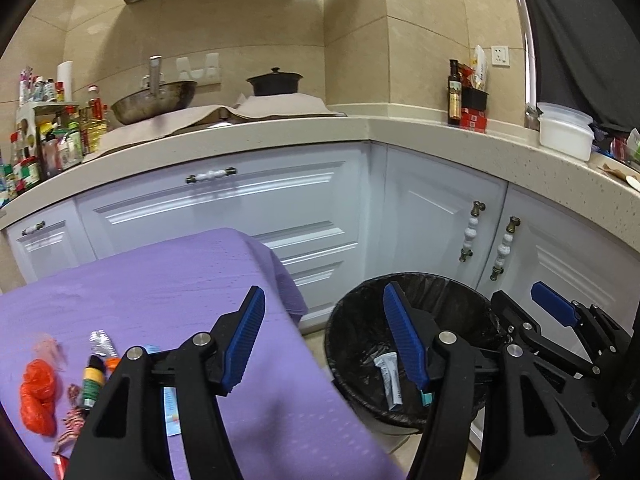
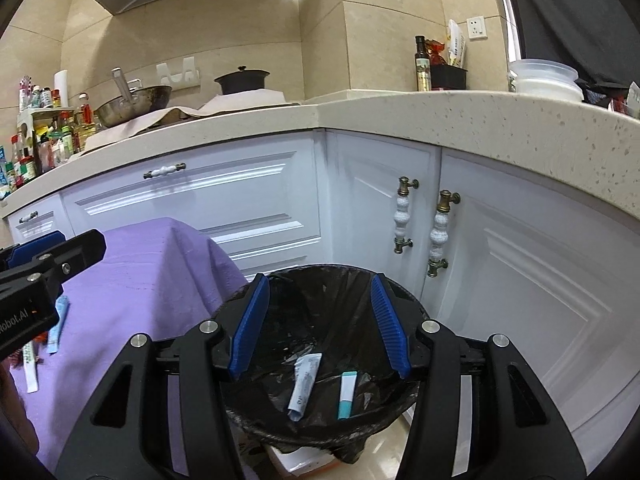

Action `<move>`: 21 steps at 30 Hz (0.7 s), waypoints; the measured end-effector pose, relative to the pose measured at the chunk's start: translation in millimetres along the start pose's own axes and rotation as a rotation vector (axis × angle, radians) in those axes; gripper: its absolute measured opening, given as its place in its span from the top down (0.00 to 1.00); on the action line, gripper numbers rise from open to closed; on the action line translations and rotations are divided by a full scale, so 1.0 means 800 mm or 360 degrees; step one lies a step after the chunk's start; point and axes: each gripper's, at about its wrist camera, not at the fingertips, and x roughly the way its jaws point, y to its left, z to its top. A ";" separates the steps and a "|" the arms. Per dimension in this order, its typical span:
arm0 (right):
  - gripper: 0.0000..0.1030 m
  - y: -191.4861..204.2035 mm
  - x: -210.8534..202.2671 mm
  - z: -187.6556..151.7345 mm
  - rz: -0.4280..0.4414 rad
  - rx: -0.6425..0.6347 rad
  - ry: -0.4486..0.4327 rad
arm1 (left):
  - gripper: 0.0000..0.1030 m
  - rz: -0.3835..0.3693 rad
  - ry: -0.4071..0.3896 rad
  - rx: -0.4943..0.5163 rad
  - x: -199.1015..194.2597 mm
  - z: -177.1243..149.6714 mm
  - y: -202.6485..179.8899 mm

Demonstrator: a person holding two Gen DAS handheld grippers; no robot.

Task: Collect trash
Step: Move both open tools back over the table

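Your left tool stands open with nothing between its blue pads, one finger over the purple surface at lower left of the frame, the other over the bin at lower centre. Your right tool also stands open and empty, both fingers framing the mouth of the bin, which fills the lower centre of the right wrist view. Inside the black liner lie two pieces of trash: a crumpled white tube and, just beside it to the right, a white and teal packet. In the left wrist view the tube shows in the bin, partly behind the right finger of your left tool. More trash waits at the lower left of that frame, on the purple cloth: an orange plastic wad, a silver wrapper, a small dark bottle and a blue and white sachet, partly hidden by the tool's body. In the right wrist view, two slim packets lie at the left edge on the same cloth, below your left tool, which juts in from the left. White cabinets and a speckled counter fill the upper half of both frames, with a wok and a black pot at upper centre.
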 end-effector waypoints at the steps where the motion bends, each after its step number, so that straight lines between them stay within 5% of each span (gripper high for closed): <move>1: 0.50 0.003 -0.004 0.001 0.0002 -0.0003 -0.0005 | 0.41 0.0008 -0.0009 -0.0007 -0.005 0.000 0.005; 11: 0.49 0.041 -0.038 0.003 0.0072 -0.0037 -0.0026 | 0.38 0.0103 -0.0068 -0.0060 -0.056 -0.008 0.053; 21: 0.49 0.124 -0.071 -0.019 0.0305 -0.0090 0.0016 | 0.37 0.0323 -0.0035 -0.0145 -0.114 -0.047 0.138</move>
